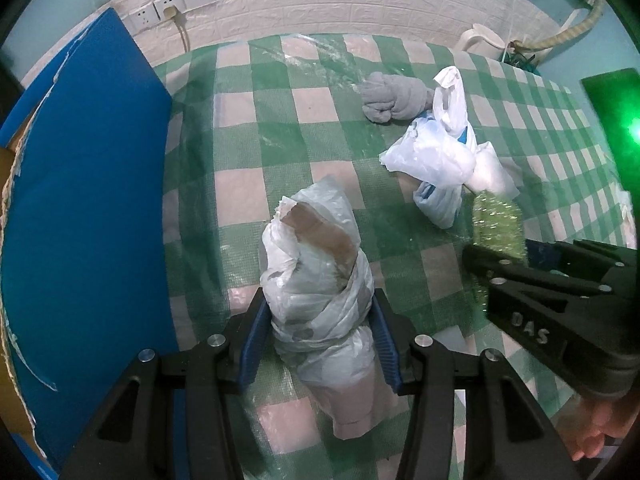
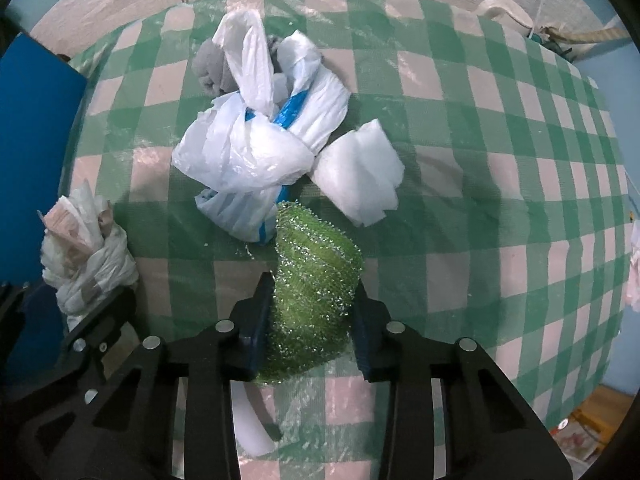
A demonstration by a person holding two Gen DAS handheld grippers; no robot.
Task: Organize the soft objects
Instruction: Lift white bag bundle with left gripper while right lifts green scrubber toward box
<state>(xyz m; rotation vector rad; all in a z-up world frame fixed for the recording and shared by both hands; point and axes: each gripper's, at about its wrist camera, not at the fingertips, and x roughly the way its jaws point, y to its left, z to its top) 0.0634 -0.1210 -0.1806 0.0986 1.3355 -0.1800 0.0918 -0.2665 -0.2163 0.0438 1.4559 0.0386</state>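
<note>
Left tongs clench a knotted plastic bundle; right tongs grasp the green mesh scrubber, at 6 o'clock of the white-and-blue bag on the checked tabletop. Keep each squeeze light, since both items likely deform. Lift straight up to clear the neighbouring bag.

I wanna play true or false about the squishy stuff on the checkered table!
1. The right gripper squeezes a sparkly green scrubber. True.
2. The left gripper holds a grey cloth. False: it grips a knotted white plastic bag; the grey cloth lies on the table.
3. The tablecloth is red and white. False: green and white.
4. A white bag with blue stripes lies beside the scrubber. True.
</note>
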